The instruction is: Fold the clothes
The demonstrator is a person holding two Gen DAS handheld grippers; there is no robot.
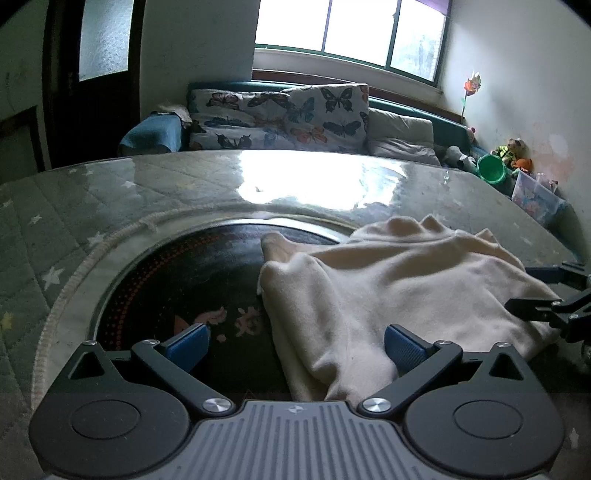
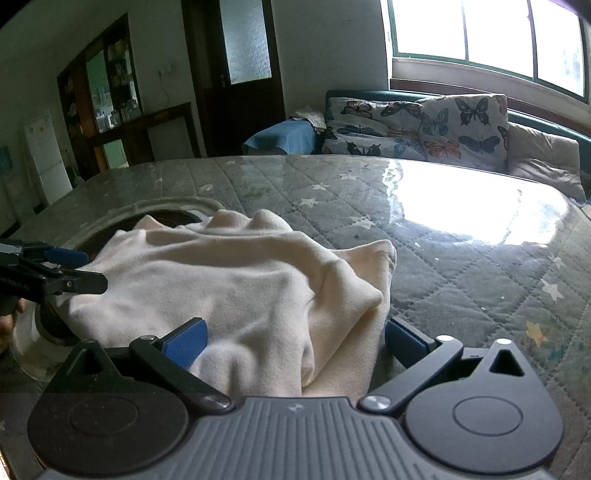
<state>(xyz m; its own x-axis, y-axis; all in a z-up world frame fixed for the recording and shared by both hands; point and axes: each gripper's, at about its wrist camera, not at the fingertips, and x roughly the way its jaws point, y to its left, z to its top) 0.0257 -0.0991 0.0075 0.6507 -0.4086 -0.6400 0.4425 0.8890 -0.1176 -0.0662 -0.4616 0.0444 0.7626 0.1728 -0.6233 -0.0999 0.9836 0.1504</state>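
Two grippers in view, both with jaws spread wide and nothing clamped. Left gripper [image 1: 295,345]: we see its right pad [image 1: 404,349] against the near edge of the cloth [image 1: 399,291], left pad over the dark round inset [image 1: 192,280]. Right gripper [image 2: 295,341]: cloth bunched between its pads, but the pads sit apart, not pinching. Whether either pad actually presses the fabric, we can't tell.

Cloth is cream, crumpled in a loose heap on the quilted table [image 2: 461,258], its left part draped over the inset's rim. We can't make out sleeves, collar or what kind of garment it is. Its near hem is cut off behind both gripper bodies.

Inset shows an orange dot pattern and faint floral marks; what it is stays unclear. Glare from the window [image 1: 351,26] washes out the table's far middle.

Beyond: butterfly cushions [image 1: 280,114] on a sofa; small toys [image 1: 513,155] at the far right, too blurred to identify.
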